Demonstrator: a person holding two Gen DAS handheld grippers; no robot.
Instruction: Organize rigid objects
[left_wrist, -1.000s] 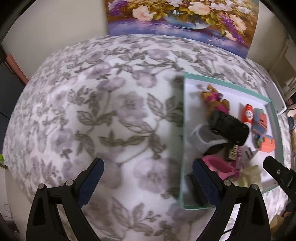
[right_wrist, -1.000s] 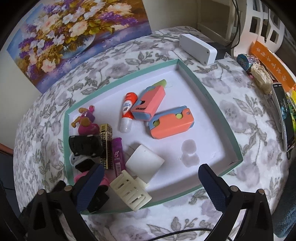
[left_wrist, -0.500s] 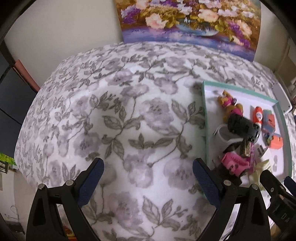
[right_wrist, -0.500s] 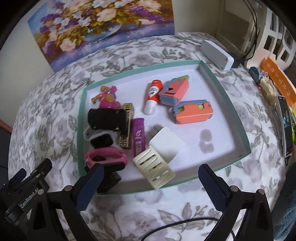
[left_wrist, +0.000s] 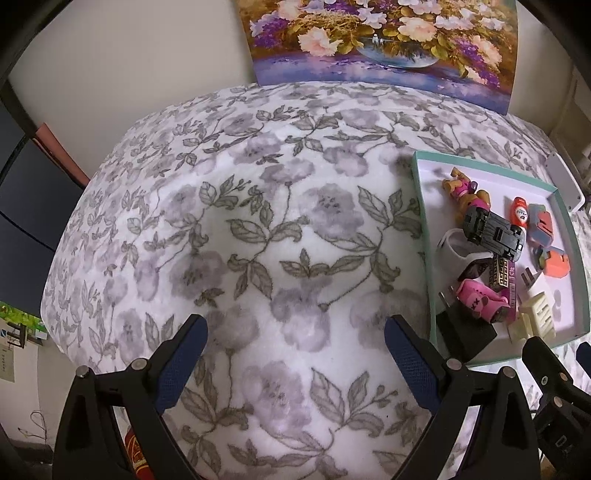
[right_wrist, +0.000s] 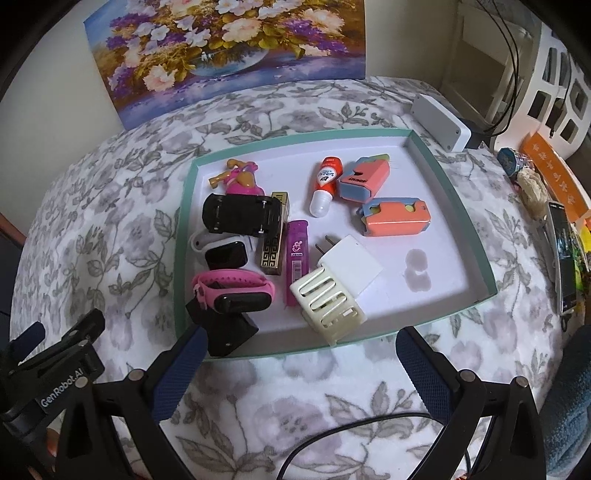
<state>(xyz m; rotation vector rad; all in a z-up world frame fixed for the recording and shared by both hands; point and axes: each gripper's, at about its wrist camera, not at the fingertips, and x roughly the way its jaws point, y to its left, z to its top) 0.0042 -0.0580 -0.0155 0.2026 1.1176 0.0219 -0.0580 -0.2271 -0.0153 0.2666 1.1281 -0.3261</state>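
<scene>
Above cloth, near tray (right_wrist: 456, 206): left gripper (left_wrist: 295, 343), right gripper (right_wrist: 301, 354) both spread, empty. Step looks finished or paused. Next grasp, likely: cream clip (right_wrist: 327, 302) at 12 o'clock.

White lettering reading "GenRobot.AI" runs along the black body of the left tongs (right_wrist: 22, 341) at the right wrist view's lower left edge, while the printing on the glue stick (right_wrist: 325, 184) and purple case (right_wrist: 295, 258) is too small to read.

The green-rimmed tray (right_wrist: 454, 192) holds the rigid objects (white interior). A black toy car (right_wrist: 240, 214) lies upturned at its left side. A cream slotted holder (right_wrist: 328, 304) rests near the front rim.
</scene>
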